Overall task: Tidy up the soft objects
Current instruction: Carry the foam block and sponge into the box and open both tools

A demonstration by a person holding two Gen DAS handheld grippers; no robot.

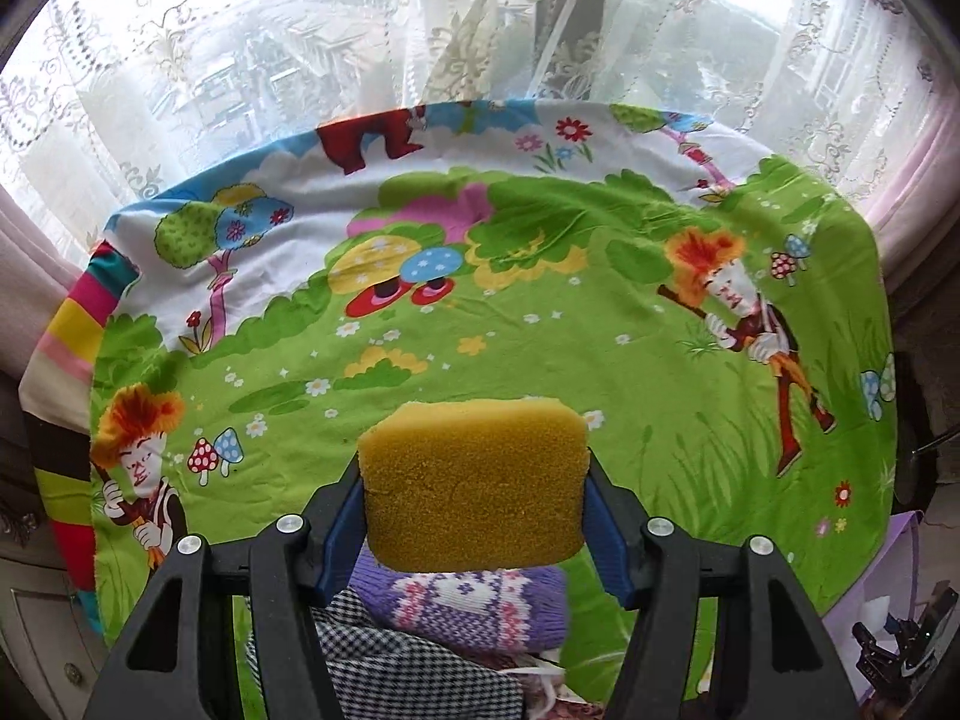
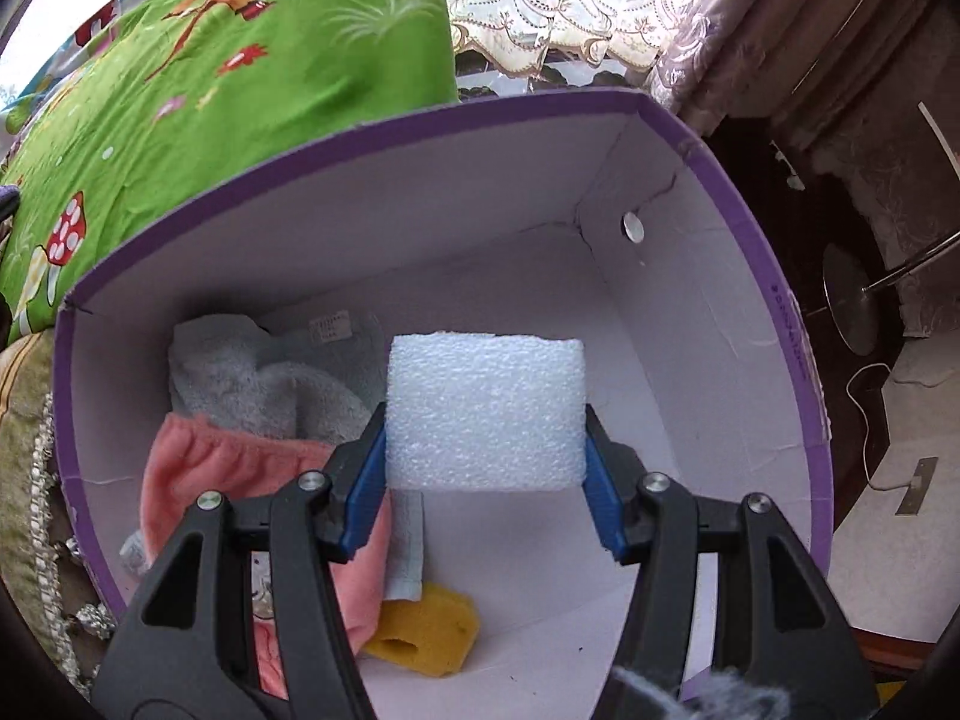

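Note:
My left gripper point(image 1: 474, 492) is shut on a yellow sponge point(image 1: 474, 480), held above the cartoon-print green sheet point(image 1: 540, 348). Below the sponge lie a purple knitted piece point(image 1: 480, 600) and a black-and-white checked cloth point(image 1: 390, 666). My right gripper point(image 2: 485, 450) is shut on a white foam block point(image 2: 485, 411), held over the open purple-rimmed white box point(image 2: 750, 252). Inside the box lie a grey towel point(image 2: 264, 378), a pink cloth point(image 2: 240, 468) and another yellow sponge point(image 2: 426, 624).
Lace curtains point(image 1: 480, 30) hang behind the sheet-covered bed. In the right wrist view the box stands next to the bed, with dark floor, a metal lamp base point(image 2: 855, 300) and a white cable point(image 2: 870, 402) to its right. A fringed cushion point(image 2: 30, 450) lies to the left.

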